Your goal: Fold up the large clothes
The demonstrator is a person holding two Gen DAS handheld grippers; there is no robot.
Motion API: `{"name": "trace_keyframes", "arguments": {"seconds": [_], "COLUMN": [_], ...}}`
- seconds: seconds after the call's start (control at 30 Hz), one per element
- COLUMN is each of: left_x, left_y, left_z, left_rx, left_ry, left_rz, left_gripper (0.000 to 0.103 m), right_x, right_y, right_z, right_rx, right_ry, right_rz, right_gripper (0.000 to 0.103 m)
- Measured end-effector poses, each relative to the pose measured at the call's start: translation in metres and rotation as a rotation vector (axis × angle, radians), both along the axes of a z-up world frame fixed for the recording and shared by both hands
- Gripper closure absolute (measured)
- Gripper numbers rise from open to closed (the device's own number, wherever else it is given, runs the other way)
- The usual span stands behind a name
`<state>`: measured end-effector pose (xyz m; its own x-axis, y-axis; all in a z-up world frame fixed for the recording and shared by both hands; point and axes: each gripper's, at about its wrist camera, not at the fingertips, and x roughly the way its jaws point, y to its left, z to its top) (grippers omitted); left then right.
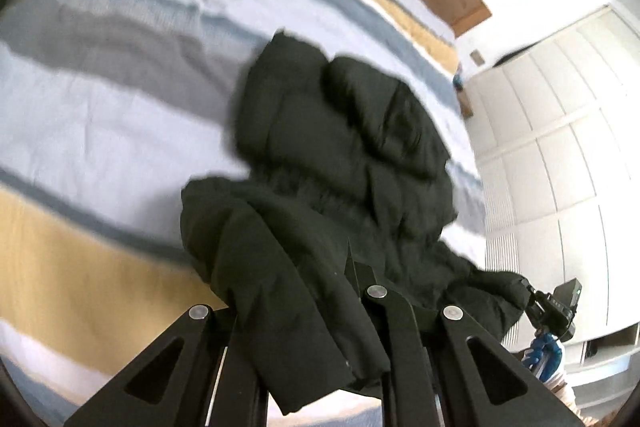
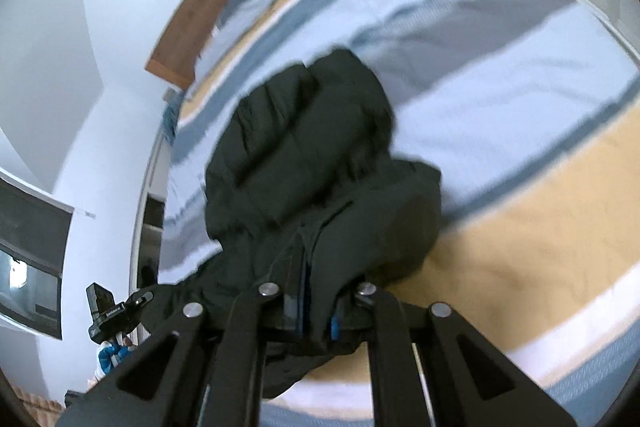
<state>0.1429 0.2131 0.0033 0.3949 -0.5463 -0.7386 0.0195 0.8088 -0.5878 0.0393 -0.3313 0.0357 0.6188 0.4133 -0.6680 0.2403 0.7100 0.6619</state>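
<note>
Currently both grippers, left and right, clamp the jacket; lifting; next fold toward twelve o'clock.

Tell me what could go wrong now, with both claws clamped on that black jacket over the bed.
1. Each claw, left and right, seems to pinch only a fold of the puffy jacket, so the fabric might slip out.
2. The far end of the jacket hangs bunched over the bed; it may land crumpled instead of flat.
</note>
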Motion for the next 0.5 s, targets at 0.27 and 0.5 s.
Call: {"name": "trace_keyframes", "arguments": {"seconds": [0.27,0.5], "left_x": [0.091,0.174], "left_y": [-0.008,-0.012], "left_z": [0.049,0.042], "left_rx": [-0.042,-0.103], "left_ry": [-0.118,-0.12], "left_rz": [0.051,0.148], "left_gripper": [0.093,0.093], "right_x": [0.069,0.141], "right_y": [-0.02,-0.048], "right_z": [0.045,0.047], "right_rx": [0.01,0.055], "right_ry": [-0.13,-0.177], "right_rz": [-0.09,-0.196], "right_gripper": [0.095,0.095]}}
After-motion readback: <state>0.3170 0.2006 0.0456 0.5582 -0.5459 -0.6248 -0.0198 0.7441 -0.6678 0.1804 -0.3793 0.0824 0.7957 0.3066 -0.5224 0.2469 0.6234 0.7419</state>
